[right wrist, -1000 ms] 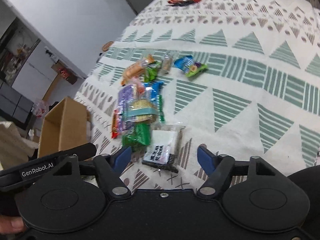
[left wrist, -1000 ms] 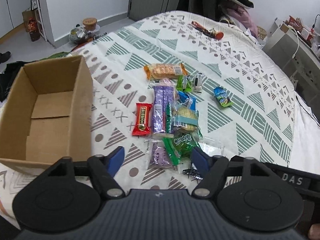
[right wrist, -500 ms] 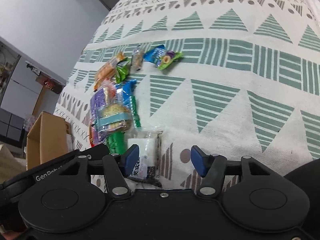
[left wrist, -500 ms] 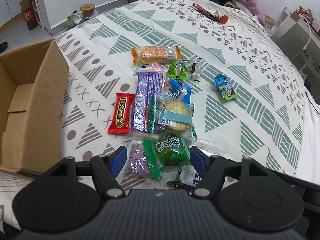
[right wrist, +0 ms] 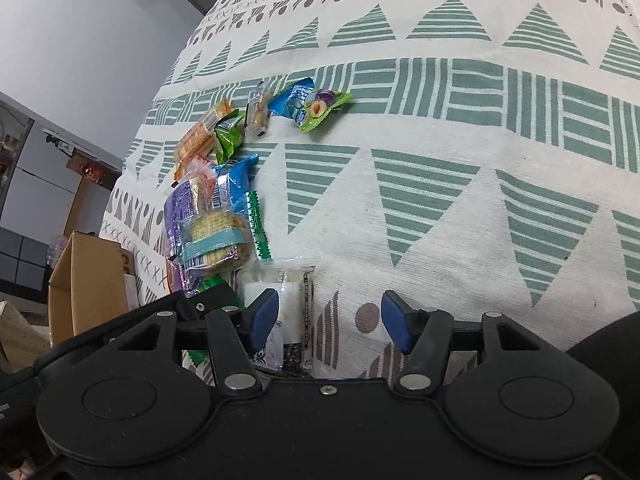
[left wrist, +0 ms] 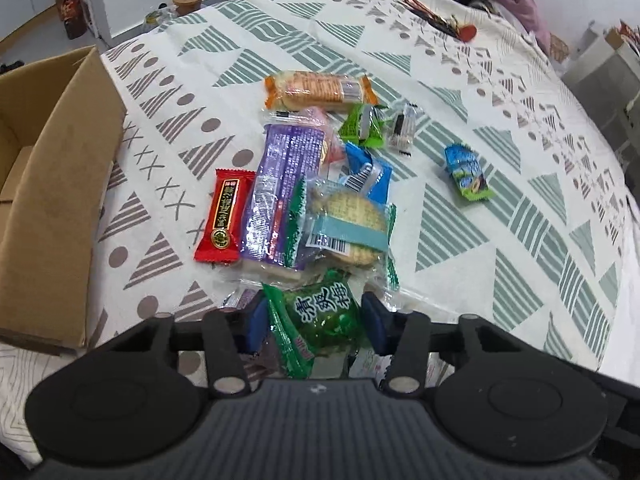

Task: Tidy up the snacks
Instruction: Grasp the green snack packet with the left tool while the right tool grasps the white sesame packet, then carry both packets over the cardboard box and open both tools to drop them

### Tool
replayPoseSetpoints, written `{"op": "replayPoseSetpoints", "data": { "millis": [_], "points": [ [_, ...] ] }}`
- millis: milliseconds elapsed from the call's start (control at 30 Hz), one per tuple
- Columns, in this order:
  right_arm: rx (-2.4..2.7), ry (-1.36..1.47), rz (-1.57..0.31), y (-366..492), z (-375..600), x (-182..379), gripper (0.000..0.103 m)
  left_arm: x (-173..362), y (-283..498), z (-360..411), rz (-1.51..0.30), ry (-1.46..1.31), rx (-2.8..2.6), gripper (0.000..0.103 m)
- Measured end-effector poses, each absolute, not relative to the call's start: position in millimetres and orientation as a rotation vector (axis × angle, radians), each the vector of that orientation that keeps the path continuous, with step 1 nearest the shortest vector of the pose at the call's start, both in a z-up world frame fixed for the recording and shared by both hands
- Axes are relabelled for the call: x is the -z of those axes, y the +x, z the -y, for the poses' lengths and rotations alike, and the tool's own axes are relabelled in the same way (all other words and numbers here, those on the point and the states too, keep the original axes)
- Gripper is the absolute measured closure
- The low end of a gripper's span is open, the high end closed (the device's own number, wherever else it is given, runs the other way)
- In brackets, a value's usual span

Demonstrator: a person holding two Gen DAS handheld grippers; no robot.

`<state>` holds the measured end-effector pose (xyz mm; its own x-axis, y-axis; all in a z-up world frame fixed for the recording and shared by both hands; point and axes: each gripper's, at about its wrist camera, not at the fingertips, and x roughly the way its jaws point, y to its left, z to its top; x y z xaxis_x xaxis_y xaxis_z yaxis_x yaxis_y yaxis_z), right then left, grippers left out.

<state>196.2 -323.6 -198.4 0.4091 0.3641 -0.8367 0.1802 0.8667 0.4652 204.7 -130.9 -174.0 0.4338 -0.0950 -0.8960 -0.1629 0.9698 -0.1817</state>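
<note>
The left gripper (left wrist: 314,320) hung low over the patterned cloth (left wrist: 500,208), its blue pads spread apart with a green packet (left wrist: 320,320) lying between them; whether either pad touched the wrapper I could not tell. Just ahead of its fingers the snacks lay heaped: a clear cracker pack (left wrist: 346,220) overlapping a long purple pack (left wrist: 282,188), and a red bar (left wrist: 226,216) tucked against the purple one's left side. Farther ahead sat a blue pouch (left wrist: 368,172), then a small green pouch (left wrist: 362,126) and a little clear sachet (left wrist: 404,130) side by side, and beyond those an orange biscuit pack (left wrist: 320,90) lying crosswise. Off to the front right, apart from the heap, lay a blue-and-green candy (left wrist: 466,172). To the gripper's left stood an open cardboard box (left wrist: 60,184), its near wall just beside the heap. The right gripper (right wrist: 328,322) was also open, pads wide apart above the cloth (right wrist: 440,208). Its left pad stood over a clear packet with white and dark contents (right wrist: 290,304), which lay flat and reached only partway into the gap; the right pad stood over bare cloth. Ahead and left of it the heap ran away, the cracker pack (right wrist: 216,240) nearest, the candy (right wrist: 310,106) farther off, the box (right wrist: 84,280) at far left.
</note>
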Motion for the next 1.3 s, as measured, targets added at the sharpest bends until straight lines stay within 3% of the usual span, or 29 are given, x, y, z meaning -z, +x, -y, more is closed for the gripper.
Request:
{"op": "replayPoseSetpoints", "data": {
  "millis": [133,267,633,800,867,967,1300],
  "points": [
    [-0.140,0.519,-1.163,199,316,200,0.044,168,202,126,-1.103,-0.272,-0.045,0.067],
    [-0.165,0.509,-1.158,201,307,201,0.042,159,197,120,-1.068,-0.281,-0.049,0.070],
    [-0.191,0.384,-1.132,203,277,199,0.027,143,179,89,-1.001,-0.320,-0.106,0.071],
    [-0.184,0.306,-1.120,201,261,197,0.025,136,167,74,-0.977,-0.326,-0.139,0.071],
    [-0.182,0.262,-1.117,200,253,198,0.033,134,162,68,-0.969,-0.329,-0.150,0.071],
    [-0.157,0.176,-1.121,201,241,199,0.053,129,155,60,-0.955,-0.336,-0.165,0.071],
    [-0.210,0.257,-1.024,193,244,178,0.059,104,133,36,-0.890,-0.339,-0.204,0.071]
  ]
}}
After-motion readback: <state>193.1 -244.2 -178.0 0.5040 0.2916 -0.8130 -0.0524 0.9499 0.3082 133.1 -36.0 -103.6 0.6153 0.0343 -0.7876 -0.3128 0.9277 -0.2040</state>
